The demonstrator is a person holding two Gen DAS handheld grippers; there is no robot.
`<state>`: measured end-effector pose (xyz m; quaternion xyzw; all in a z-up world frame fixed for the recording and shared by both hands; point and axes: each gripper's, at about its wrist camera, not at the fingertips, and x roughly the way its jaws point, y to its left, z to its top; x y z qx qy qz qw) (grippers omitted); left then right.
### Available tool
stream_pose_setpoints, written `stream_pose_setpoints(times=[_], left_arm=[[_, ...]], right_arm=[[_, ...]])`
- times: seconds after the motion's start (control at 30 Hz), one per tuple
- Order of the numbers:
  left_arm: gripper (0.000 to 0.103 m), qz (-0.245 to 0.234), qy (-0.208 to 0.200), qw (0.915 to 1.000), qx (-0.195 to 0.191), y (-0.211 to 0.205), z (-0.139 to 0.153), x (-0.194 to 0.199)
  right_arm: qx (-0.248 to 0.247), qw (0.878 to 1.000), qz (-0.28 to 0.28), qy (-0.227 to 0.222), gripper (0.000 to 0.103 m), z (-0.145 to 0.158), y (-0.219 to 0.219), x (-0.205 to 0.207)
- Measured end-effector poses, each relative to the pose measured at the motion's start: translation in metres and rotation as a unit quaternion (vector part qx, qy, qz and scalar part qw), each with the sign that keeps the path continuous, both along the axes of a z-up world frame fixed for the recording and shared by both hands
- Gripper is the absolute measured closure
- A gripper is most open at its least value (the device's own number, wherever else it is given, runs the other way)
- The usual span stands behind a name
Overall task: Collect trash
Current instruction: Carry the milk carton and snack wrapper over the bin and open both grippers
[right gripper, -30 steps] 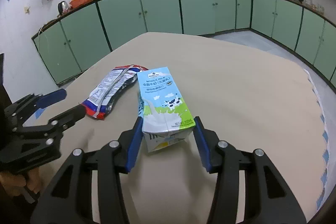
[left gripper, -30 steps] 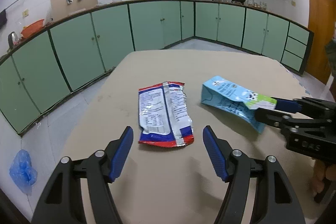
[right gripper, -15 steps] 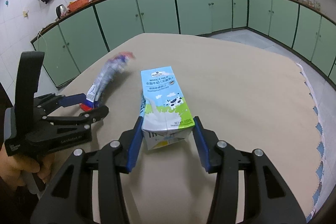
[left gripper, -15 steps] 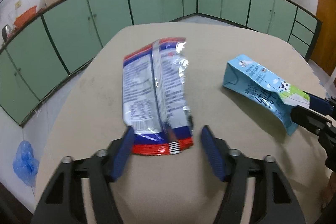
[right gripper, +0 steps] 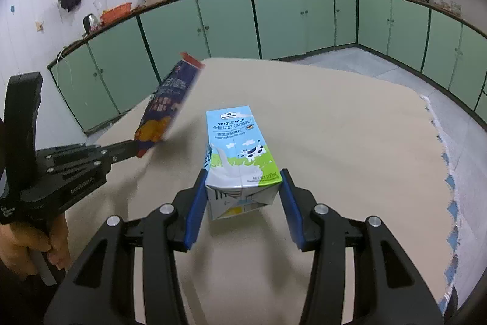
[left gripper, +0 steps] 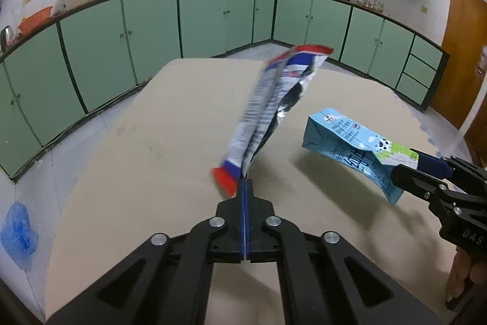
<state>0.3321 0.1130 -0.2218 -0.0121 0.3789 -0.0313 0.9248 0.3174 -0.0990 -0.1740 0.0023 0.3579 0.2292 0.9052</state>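
My left gripper [left gripper: 245, 183] is shut on the red end of a snack wrapper [left gripper: 271, 111], red, white and blue with a silver back, and holds it up off the beige table [left gripper: 152, 160]. The wrapper also shows in the right wrist view [right gripper: 167, 108], held by the left gripper [right gripper: 134, 146]. My right gripper [right gripper: 242, 194] is shut on the bottom end of a blue whole milk carton [right gripper: 240, 154] and holds it above the table. The carton also shows in the left wrist view [left gripper: 356, 145], in the right gripper [left gripper: 420, 169].
Green kitchen cabinets [left gripper: 213, 17] run along the walls behind the table. A blue plastic bag [left gripper: 18, 233] lies on the floor at the left. A wooden door [left gripper: 462, 51] is at the right. The table's right edge [right gripper: 447, 160] is ragged.
My left gripper has moved forward, shut on the wrapper's red end and lifted it off the table. My right gripper has raised the milk carton off the table.
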Motion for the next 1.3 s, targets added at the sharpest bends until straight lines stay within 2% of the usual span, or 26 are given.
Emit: stream_pose_setpoints(times=[0.33, 0.53, 0.8, 1.0, 1.3], left_arm=[[0.103, -0.02, -0.029, 0.9993, -0.008, -0.021, 0.041, -0.035], [0.103, -0.035, -0.044, 0.9984, -0.006, -0.044, 0.067, -0.055], [0.103, -0.063, -0.062, 0.996, -0.012, -0.085, 0.094, -0.089], [0.103, -0.101, -0.068, 0.9925, -0.016, -0.129, 0.106, -0.116], [0.103, -0.167, -0.075, 0.9831, -0.016, -0.188, 0.116, -0.132]], right_arm=[[0.012, 0.999, -0.024, -0.033, 0.058, 0.042, -0.03, -0.037], [0.012, 0.997, -0.052, -0.053, 0.058, 0.066, -0.065, -0.07], [0.015, 0.993, -0.093, -0.069, 0.058, 0.085, -0.121, -0.114], [0.007, 0.989, -0.122, -0.087, 0.058, 0.099, -0.153, -0.147], [-0.005, 0.981, -0.169, -0.101, 0.058, 0.107, -0.205, -0.188]])
